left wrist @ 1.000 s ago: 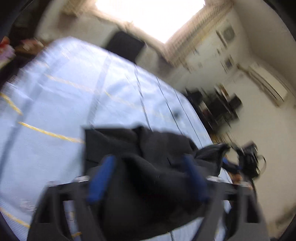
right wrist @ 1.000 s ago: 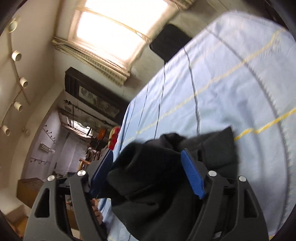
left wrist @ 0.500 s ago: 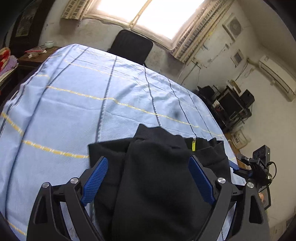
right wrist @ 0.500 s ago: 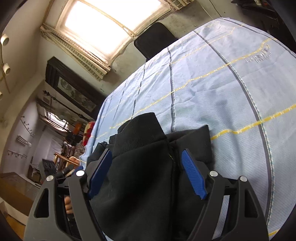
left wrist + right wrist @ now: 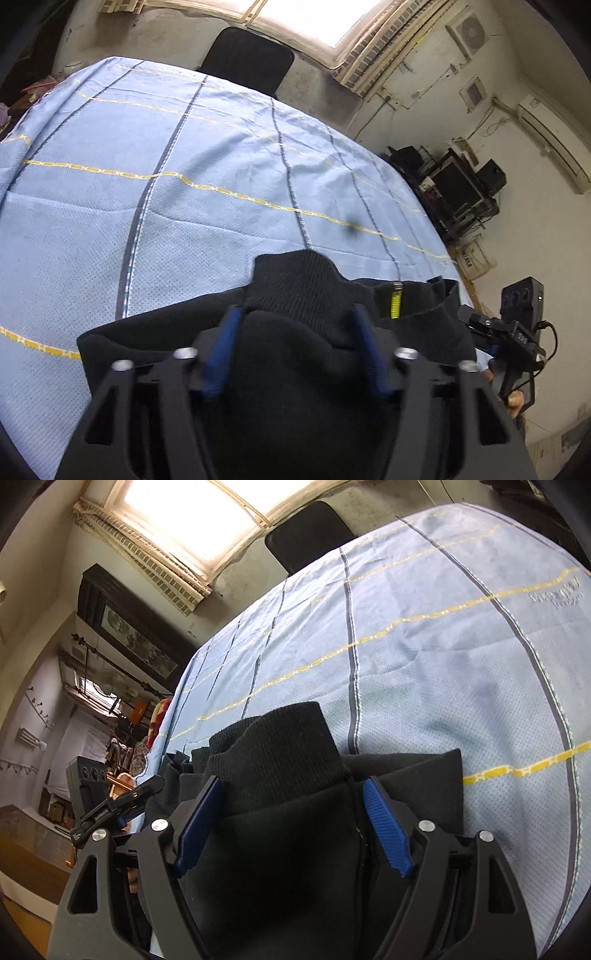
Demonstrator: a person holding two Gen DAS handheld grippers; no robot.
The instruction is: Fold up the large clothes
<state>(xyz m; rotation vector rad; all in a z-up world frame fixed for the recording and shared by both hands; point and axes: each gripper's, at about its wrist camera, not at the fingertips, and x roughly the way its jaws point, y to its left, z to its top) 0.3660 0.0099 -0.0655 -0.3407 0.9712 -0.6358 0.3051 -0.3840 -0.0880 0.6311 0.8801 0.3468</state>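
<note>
A black garment with ribbed cuffs lies bunched at the near edge of a table under a light blue cloth with yellow and dark stripes. In the left wrist view the garment [image 5: 303, 362] fills the space between my left gripper's [image 5: 295, 325] blue fingers, which are narrowed against a ribbed cuff [image 5: 295, 284]. A yellow zipper tab [image 5: 396, 304] shows to its right. In the right wrist view the garment [image 5: 280, 867] lies between my right gripper's [image 5: 293, 797] fingers, still apart, with a ribbed cuff [image 5: 280, 753] sticking forward.
The blue cloth [image 5: 184, 184] stretches far ahead in both views. A black chair [image 5: 245, 55] stands at the far edge under a bright window. Shelves with electronics [image 5: 454, 192] stand at the right wall. The right gripper body [image 5: 517, 332] shows at the left view's right edge.
Both grippers have come lower and closer over the garment. The left gripper's fingers have narrowed onto the ribbed cuff; the right fingers stay about as wide as before.
</note>
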